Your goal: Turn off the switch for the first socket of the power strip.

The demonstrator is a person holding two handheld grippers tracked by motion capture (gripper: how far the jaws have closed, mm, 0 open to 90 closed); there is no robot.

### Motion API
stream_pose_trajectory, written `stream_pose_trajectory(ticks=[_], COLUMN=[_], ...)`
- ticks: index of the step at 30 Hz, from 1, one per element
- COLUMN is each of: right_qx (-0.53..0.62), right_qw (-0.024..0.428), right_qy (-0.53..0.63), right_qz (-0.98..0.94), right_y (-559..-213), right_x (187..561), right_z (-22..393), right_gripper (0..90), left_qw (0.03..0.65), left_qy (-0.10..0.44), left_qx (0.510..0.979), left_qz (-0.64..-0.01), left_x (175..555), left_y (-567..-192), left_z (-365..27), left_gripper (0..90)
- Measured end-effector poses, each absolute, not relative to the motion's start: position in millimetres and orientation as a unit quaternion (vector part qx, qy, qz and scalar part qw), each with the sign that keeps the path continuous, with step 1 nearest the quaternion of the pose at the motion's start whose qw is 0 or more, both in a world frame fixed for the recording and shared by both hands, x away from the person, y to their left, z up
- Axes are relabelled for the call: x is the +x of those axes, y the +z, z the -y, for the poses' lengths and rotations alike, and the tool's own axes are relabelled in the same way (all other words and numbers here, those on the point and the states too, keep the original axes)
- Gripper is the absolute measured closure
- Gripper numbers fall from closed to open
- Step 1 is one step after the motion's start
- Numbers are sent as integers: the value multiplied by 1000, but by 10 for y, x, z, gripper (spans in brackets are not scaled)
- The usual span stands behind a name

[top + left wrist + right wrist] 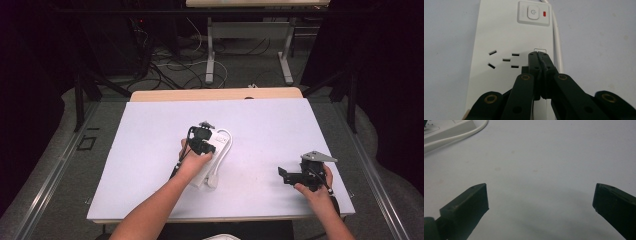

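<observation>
The power strip (216, 150) lies near the middle of the white desk (140, 165), its white cord (226, 137) looped along the side away from the left hand (192, 162). In the left gripper view the strip's face shows a socket (502, 60), a power button (533, 12) at the far end and a small red light (545, 13) just beside it.

The left tongs (539, 53) are pressed together with nothing between them, tips down on or just above the strip's face beside the socket, short of the button. Whether they actually touch the plastic cannot be told. The right tongs (540, 197) are spread wide over bare desk, well apart from the strip, and hold nothing; seen from above, the right hand (316, 187) rests low near the desk's right front.

Judgement: the step in hand appears to be working the strip's switch with the closed left tips. The next move would call for carrying those tips forward along the face to the button and pressing straight down. The strip is loose on the desk, so an oblique push could slide it; the idle right tongs could steady it.
</observation>
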State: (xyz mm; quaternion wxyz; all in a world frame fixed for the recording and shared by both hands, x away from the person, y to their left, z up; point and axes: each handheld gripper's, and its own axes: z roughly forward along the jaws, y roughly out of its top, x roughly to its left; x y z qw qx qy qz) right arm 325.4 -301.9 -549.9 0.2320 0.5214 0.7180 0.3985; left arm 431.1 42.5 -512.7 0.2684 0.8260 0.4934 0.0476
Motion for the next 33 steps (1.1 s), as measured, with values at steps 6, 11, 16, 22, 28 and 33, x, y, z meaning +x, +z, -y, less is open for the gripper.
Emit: stream_pose_trajectory(ticks=[6,11,16,22,28,33], right_qx=[524,523,524,525,525,526], right_qw=[230,230,230,229,228,229], right_qy=[398,397,397,397,397,398], right_qz=[-717,-718,-718,-717,-717,-716], right_y=[-5500,-5501,-5502,-5502,-5502,-5503], right_x=[3253,3253,3253,3252,3251,3252], right_z=[3015,3015,3014,3015,3013,3017], right_gripper=[0,0,0,0,0,0], left_qw=[268,268,268,261,263,262], left_qy=[47,49,56,56,57,58], left_qx=[827,828,831,834,834,833], left_qz=[-493,-490,-484,-483,-481,-484], left_x=[4314,4311,4306,4299,4292,4284], left_y=[-5128,-5129,-5135,-5148,-5151,-5151], left_z=[-426,-424,-413,-406,-402,-402], left_gripper=[900,900,900,900,900,900])
